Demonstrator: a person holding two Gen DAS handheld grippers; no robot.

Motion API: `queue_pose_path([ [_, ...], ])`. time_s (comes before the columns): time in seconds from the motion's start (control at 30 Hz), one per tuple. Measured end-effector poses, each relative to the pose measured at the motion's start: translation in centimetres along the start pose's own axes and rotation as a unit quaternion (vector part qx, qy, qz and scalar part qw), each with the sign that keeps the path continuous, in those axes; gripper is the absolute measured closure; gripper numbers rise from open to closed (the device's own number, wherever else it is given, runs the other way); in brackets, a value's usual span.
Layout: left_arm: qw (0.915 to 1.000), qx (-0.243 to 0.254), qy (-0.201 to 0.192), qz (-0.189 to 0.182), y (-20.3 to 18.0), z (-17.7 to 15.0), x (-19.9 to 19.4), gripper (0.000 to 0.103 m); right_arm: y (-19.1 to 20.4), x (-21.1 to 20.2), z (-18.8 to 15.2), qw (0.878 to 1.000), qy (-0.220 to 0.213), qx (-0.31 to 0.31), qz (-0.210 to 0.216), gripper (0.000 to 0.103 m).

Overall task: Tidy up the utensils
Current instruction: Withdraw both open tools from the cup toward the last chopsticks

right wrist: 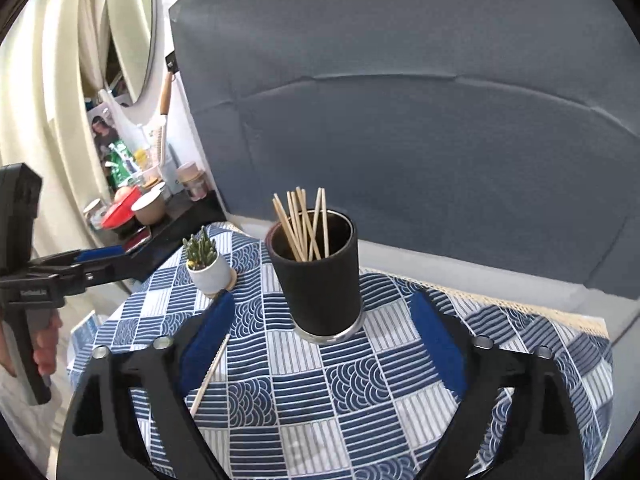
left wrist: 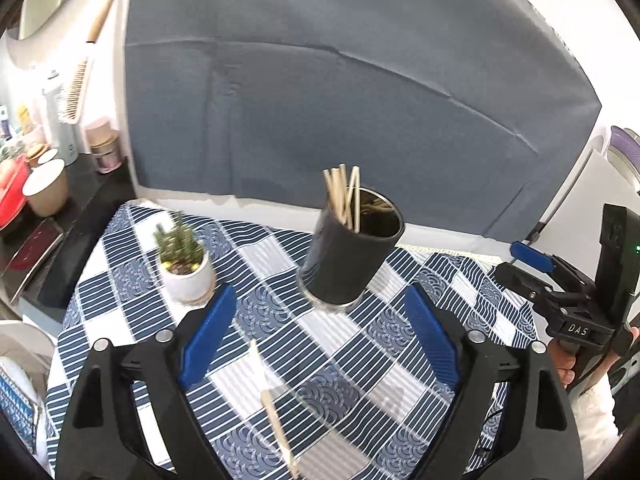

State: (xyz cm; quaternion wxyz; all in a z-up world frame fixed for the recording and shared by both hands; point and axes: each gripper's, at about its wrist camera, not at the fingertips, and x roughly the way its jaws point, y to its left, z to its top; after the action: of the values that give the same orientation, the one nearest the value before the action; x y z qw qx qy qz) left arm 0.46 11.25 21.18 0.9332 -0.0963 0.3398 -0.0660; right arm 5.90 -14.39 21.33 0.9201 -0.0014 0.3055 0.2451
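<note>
A black cylindrical holder (left wrist: 348, 260) (right wrist: 324, 280) stands upright on the checked tablecloth with several wooden chopsticks (left wrist: 344, 196) (right wrist: 304, 224) sticking out of it. One loose chopstick (left wrist: 272, 400) (right wrist: 210, 376) lies flat on the cloth nearer to me. My left gripper (left wrist: 320, 292) is open, its blue pads wide apart above the cloth, the holder just beyond them and nothing gripped. My right gripper (right wrist: 322, 298) is also open and empty, facing the holder; the loose chopstick lies beside its left finger (right wrist: 208, 340). Each gripper shows at the edge of the other's view.
A small potted succulent (left wrist: 186, 260) (right wrist: 208, 264) sits left of the holder. The round table's blue-white cloth (right wrist: 360, 400) ends against a grey-blue backdrop (right wrist: 400, 120). A dark shelf (right wrist: 180, 220) at the left holds cups, jars and a red pot.
</note>
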Motion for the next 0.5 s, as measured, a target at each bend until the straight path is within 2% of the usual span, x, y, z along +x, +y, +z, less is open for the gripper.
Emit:
queue_pose_path([
  [0.2, 0.9996, -0.020, 0.004, 0.020, 2.4, -1.8, -2.5, 0.011, 2.5, -0.2, -1.3, 1.000, 0.016, -0.015, -0.005, 0.017],
  [0.4, 0.9981, -0.033, 0.004, 0.052, 4.8, -2.8, -4.3, 0.008, 4.3, -0.2, -1.3, 1.000, 0.021, -0.023, 0.000, 0.016],
  [0.5, 0.9976, -0.040, 0.005, 0.056, 5.7, -3.0, -4.9, 0.006, 5.2, -0.3, -1.3, 0.999, 0.023, -0.027, -0.003, 0.016],
])
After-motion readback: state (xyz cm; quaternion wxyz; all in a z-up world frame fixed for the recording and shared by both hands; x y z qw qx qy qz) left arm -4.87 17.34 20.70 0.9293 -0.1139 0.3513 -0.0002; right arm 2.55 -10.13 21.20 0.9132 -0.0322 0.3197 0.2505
